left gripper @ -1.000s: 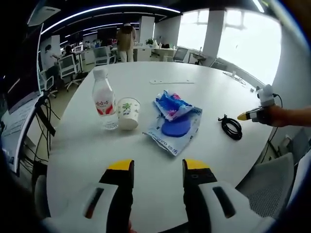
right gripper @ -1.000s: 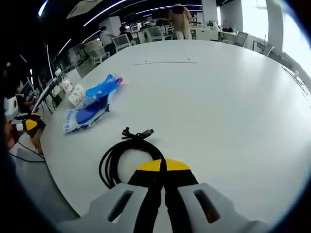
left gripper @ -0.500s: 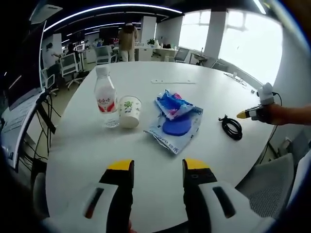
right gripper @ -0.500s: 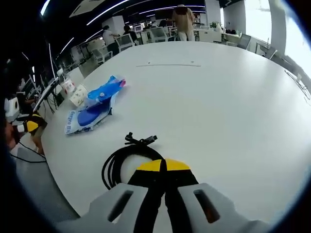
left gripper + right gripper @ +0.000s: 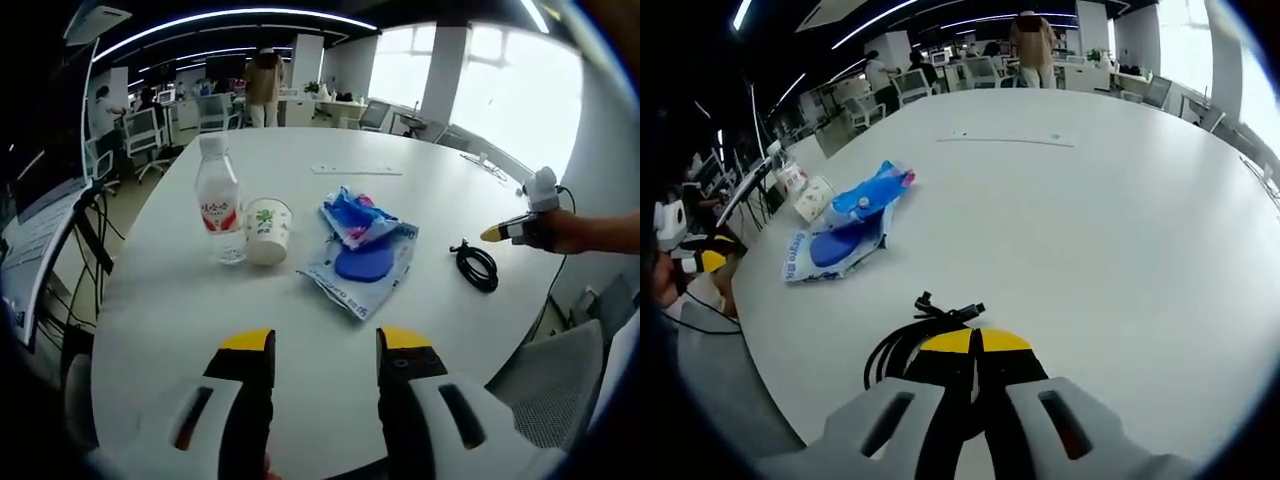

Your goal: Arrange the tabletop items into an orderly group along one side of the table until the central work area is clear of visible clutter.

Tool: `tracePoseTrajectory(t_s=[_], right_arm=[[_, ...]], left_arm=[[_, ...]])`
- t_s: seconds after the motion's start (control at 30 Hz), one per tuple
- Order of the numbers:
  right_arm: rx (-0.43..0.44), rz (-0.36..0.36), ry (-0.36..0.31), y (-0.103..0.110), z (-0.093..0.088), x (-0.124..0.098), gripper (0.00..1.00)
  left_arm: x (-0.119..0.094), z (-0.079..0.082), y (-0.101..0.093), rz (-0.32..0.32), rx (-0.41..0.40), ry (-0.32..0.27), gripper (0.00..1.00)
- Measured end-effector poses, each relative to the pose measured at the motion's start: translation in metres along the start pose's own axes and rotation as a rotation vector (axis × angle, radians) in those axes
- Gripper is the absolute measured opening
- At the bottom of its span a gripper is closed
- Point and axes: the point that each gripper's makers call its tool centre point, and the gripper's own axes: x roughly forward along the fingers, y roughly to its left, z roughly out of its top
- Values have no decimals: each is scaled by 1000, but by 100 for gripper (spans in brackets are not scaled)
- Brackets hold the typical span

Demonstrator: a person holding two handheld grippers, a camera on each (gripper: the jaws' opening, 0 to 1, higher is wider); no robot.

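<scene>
On the white counter [image 5: 180,300] a water bottle [image 5: 218,203] stands upright, touching a paper cup [image 5: 266,231]. Just beside them lie crumpled blue plastic bags [image 5: 362,253], and the coiled black cable [image 5: 476,266] lies well apart, near the counter's edge. The left gripper [image 5: 320,345] hovers with fingers apart, holding nothing. The right gripper [image 5: 976,343] has its fingers pressed together right over the cable; whether they pinch it, I cannot tell.

Bare desk [image 5: 300,330] lies open before the left hand-held gripper [image 5: 320,345]; farther off, bottle [image 5: 217,200], cup [image 5: 266,232], blue bags [image 5: 362,250] and cable [image 5: 478,265] block passage.
</scene>
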Motion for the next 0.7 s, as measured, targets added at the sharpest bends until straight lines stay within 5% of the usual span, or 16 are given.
tracePoseTrajectory(t_s=[0.7], right_arm=[[-56, 63, 25, 20, 24, 22, 0]], left_arm=[[4, 3, 2, -5, -11, -4, 39]])
